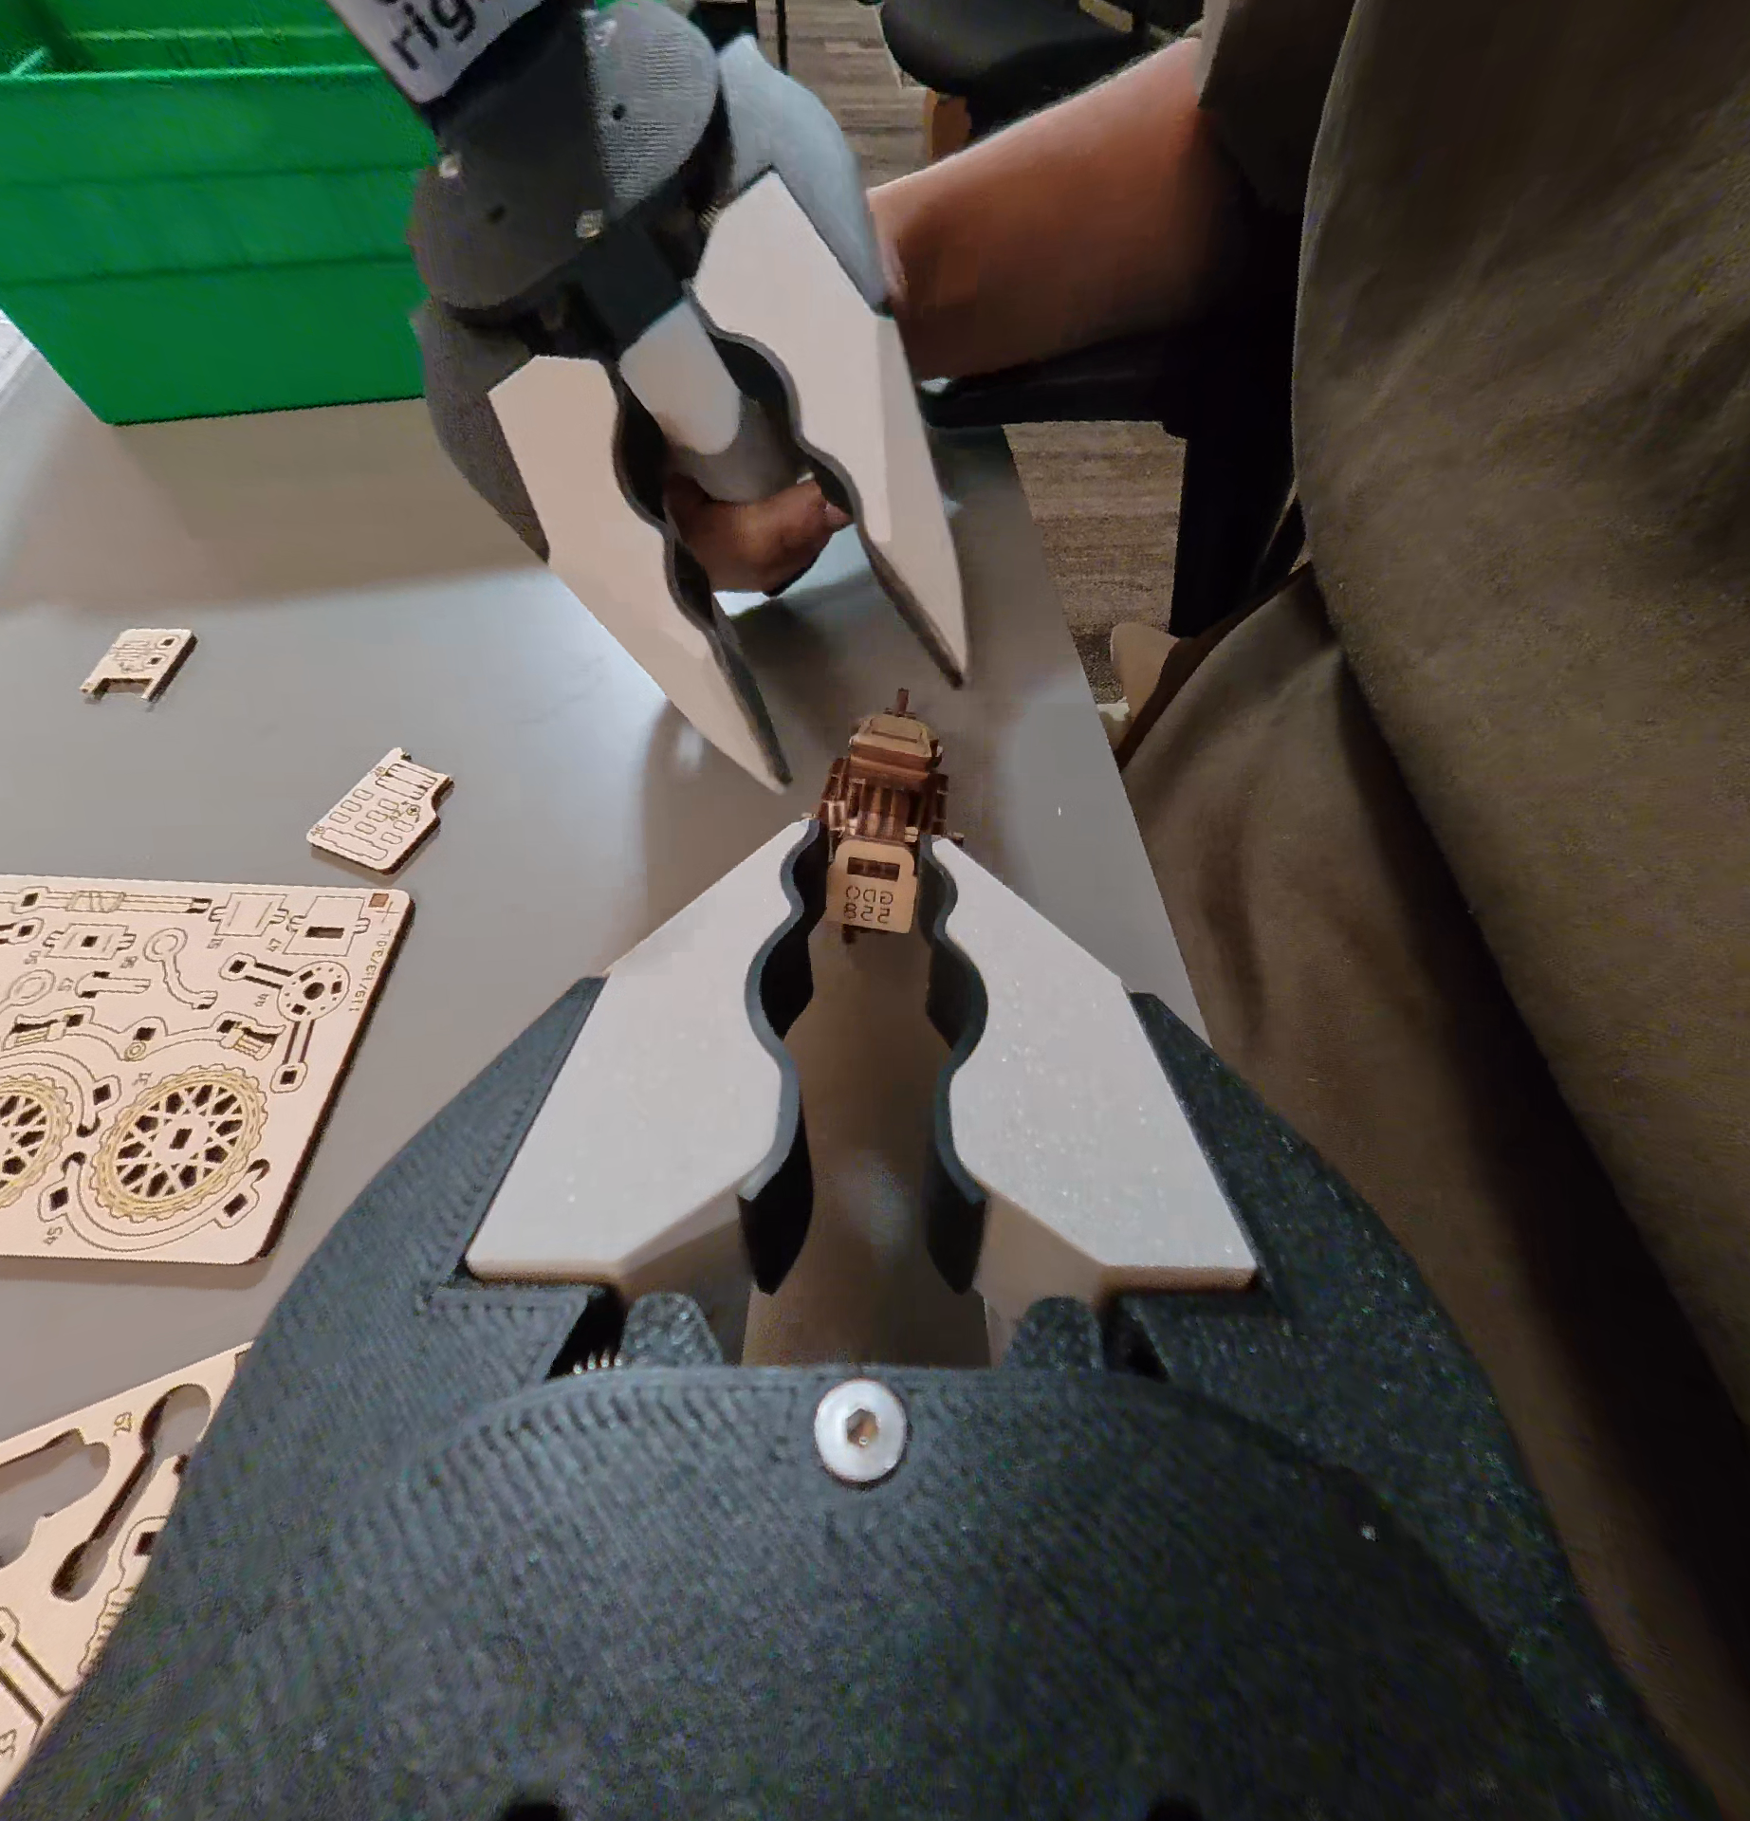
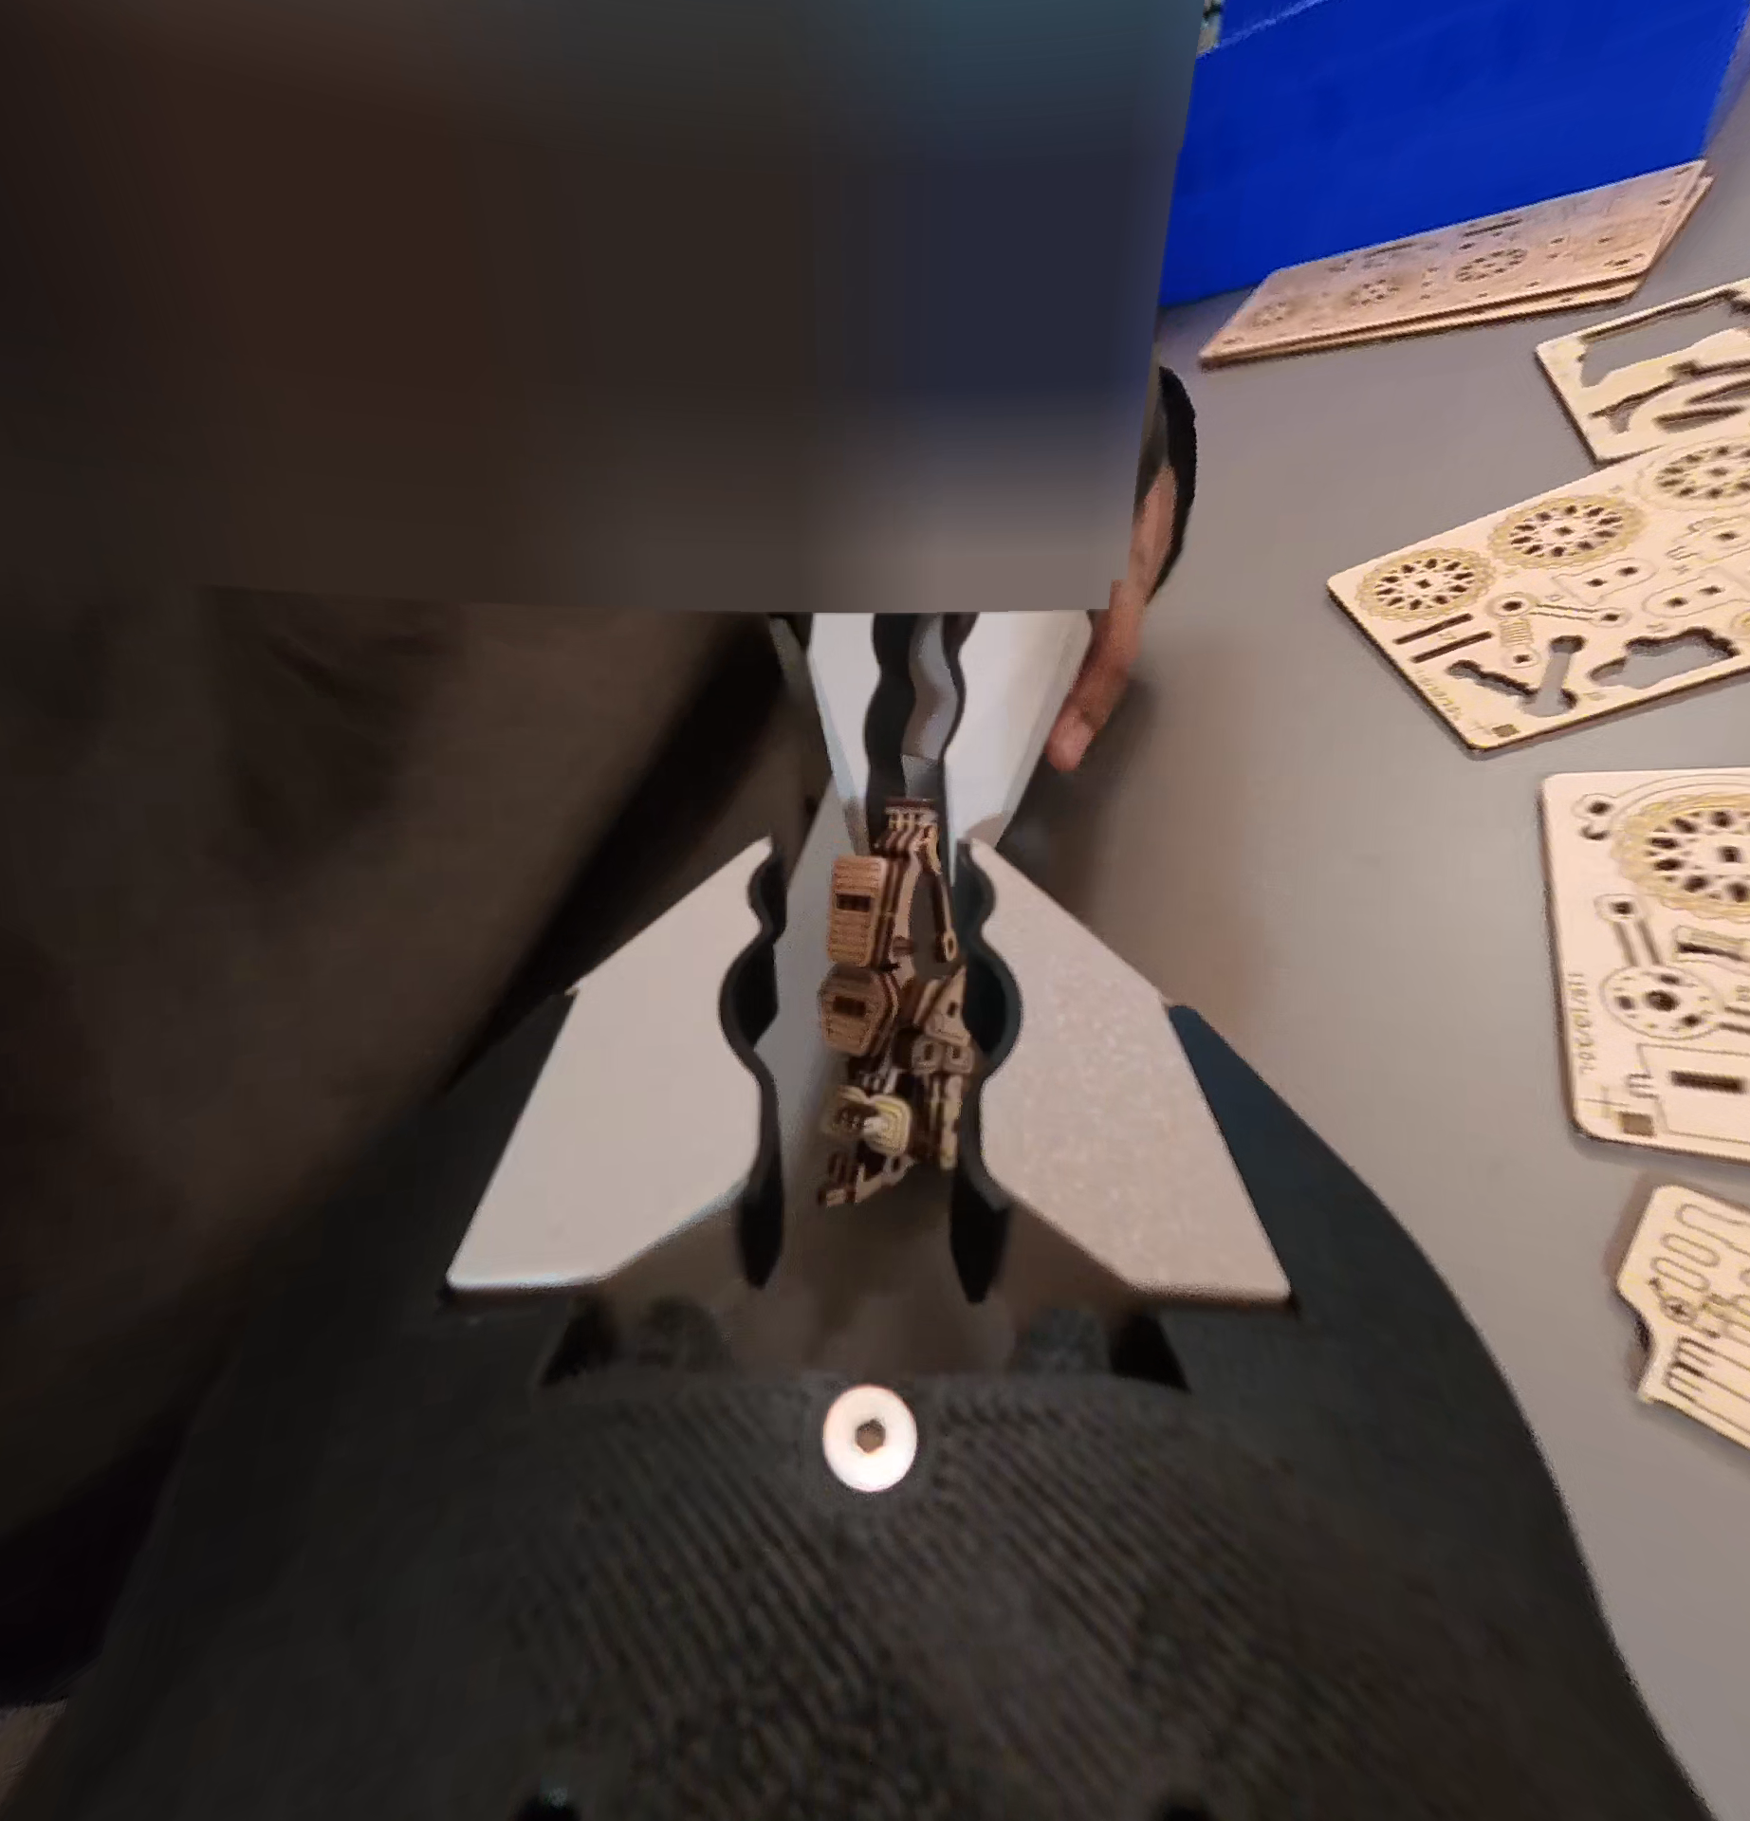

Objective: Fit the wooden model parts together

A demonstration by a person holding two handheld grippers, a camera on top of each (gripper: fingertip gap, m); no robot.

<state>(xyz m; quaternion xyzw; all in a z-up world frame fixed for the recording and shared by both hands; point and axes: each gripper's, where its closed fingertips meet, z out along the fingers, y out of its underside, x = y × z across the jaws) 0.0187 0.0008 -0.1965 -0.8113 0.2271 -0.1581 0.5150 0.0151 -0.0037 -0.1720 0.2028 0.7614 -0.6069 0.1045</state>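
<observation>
Your left wrist camera looks along its own fingers, low and close over the grey table, facing your right gripper. Your right wrist camera looks back the opposite way. Both views share the small wooden model, seen from opposite ends.

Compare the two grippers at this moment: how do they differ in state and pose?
The left gripper is shut on the small wooden model assembly, gripping one end; the right gripper is open and holds nothing. The left gripper lies low along the grey table; the right gripper points steeply down, with the assembly lying between its fingers in the right wrist view. Both share pale wavy-edged fingers.
</observation>
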